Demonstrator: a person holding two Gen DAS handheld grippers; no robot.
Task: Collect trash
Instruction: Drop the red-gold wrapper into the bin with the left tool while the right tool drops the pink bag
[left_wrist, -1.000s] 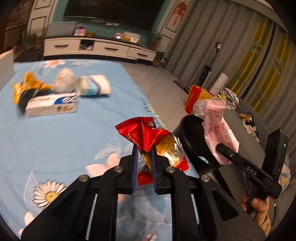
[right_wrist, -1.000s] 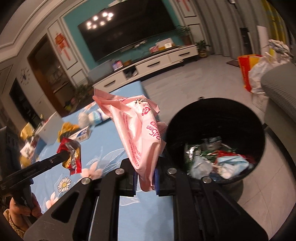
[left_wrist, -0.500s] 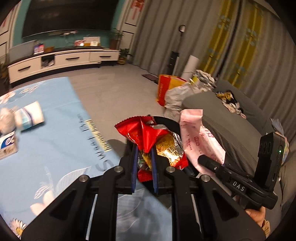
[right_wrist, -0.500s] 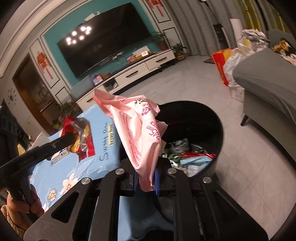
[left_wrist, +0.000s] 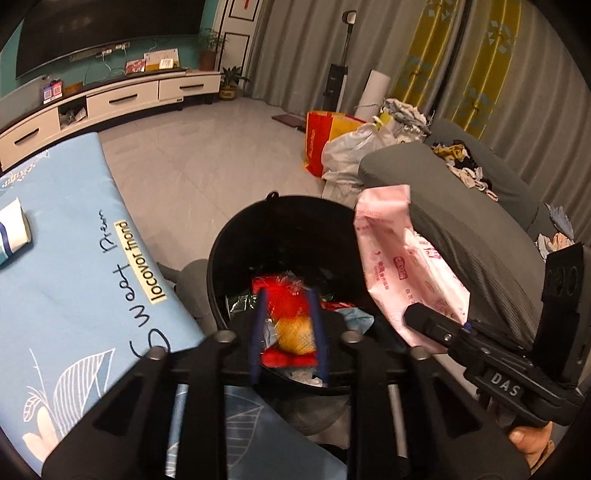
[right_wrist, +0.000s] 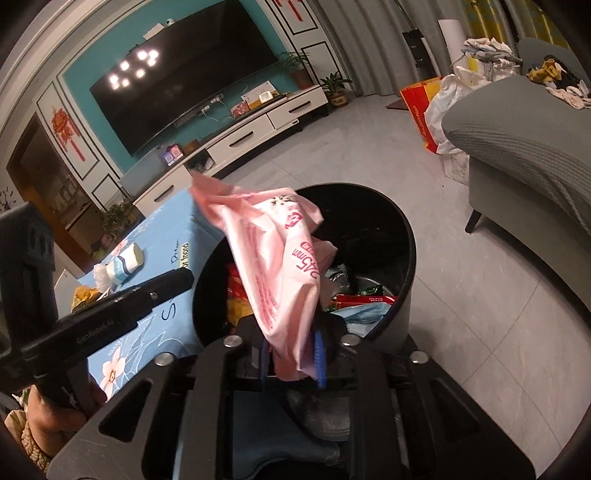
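My left gripper (left_wrist: 288, 332) is open over the black trash bin (left_wrist: 236, 236). The red and gold snack wrapper (left_wrist: 290, 325) is blurred between its spread fingers, over the trash inside the bin. My right gripper (right_wrist: 291, 354) has its jaws apart; the pink plastic package (right_wrist: 280, 266) still stands between them, leaning over the bin (right_wrist: 402, 236). The same pink package (left_wrist: 402, 266) shows in the left wrist view, at the tip of the right gripper (left_wrist: 417, 314). The left gripper (right_wrist: 177, 280) shows in the right wrist view beside the bin.
The blue flowered tablecloth (left_wrist: 66, 266) lies left of the bin, with a white and blue packet (left_wrist: 11, 229) on it. More trash (right_wrist: 118, 266) lies on the cloth. A grey sofa (left_wrist: 461, 206) stands right of the bin. Bags (left_wrist: 332, 144) sit on the floor.
Both grippers moved from above the table to over the bin. Both sets of jaws opened. The red wrapper left the left gripper's hold and dropped toward the bin.
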